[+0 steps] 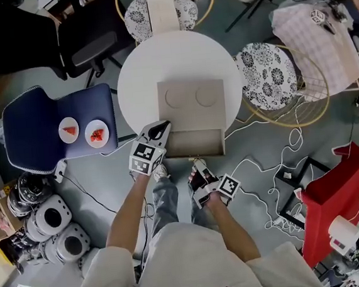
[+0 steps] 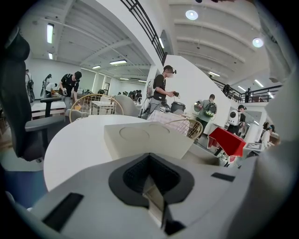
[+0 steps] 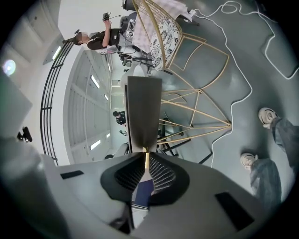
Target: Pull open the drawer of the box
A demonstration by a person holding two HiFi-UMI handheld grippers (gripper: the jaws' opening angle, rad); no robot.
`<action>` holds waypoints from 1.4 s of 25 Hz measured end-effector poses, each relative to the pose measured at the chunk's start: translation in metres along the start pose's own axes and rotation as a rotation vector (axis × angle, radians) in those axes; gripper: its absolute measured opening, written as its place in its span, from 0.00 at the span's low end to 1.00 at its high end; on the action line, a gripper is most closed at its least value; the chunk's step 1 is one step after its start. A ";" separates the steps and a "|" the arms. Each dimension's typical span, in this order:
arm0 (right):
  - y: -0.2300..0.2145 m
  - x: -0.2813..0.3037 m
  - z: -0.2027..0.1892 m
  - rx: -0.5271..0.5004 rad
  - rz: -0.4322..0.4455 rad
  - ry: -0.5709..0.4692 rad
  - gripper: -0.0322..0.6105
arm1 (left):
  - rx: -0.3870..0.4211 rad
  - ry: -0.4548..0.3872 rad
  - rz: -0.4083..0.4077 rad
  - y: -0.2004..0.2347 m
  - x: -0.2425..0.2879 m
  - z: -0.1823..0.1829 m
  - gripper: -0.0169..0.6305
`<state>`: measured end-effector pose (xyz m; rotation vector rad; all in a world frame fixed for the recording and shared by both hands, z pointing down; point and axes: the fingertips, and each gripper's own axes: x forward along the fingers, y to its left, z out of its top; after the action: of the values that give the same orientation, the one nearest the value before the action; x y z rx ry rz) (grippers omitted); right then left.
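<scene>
Left tongs [image 1: 160, 131] sat pressed together with nothing between them, tip at the near-left corner of the beige cardboard box [image 1: 191, 97]. They looked to be bracing it, though contact could not be confirmed. The box lay flat on the round white table [image 1: 137, 68], just ahead of both tongs. Its drawer [image 1: 195, 143] was already slid well out toward the person, with the front edge hanging past the table rim.

Right tongs [image 1: 199, 168] were just off that front edge, nipped down on a thin tan pull tab [image 3: 146, 161] at the drawer's middle.

Step, as judged: mid-pull and most of the way there. The next move would call for a straight, level draw back toward the body, with the left tongs keeping the box from sliding along. The drawer was unsupported past the rim, so it could tip or come right out of the sleeve if pulled much further.

Room to move:
- Behind the right tongs there was open air above the person's legs, enough for a short pull.
- The dark blue padded chair [image 1: 39, 131] stood well left of the left tongs.
- The gold wire chair [image 1: 268, 77] was right of the box, clear of the path.
- White cables [image 1: 257, 164] lay on the floor below, to the right of the right tongs.
</scene>
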<state>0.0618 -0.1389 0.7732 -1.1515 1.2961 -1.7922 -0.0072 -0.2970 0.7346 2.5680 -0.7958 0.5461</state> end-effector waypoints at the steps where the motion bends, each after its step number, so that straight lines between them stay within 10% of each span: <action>1: -0.001 -0.002 -0.002 0.002 -0.001 0.000 0.11 | 0.000 0.000 0.001 0.000 0.000 0.000 0.04; 22: -0.004 -0.028 -0.018 -0.020 -0.044 0.064 0.11 | -0.036 0.021 0.011 -0.005 -0.002 0.000 0.04; 35: 0.078 -0.045 0.022 -0.139 0.115 0.008 0.08 | -0.013 -0.024 0.034 -0.063 -0.044 0.034 0.04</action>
<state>0.1006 -0.1324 0.6892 -1.1206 1.4802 -1.6475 0.0051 -0.2456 0.6692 2.5582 -0.8490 0.5203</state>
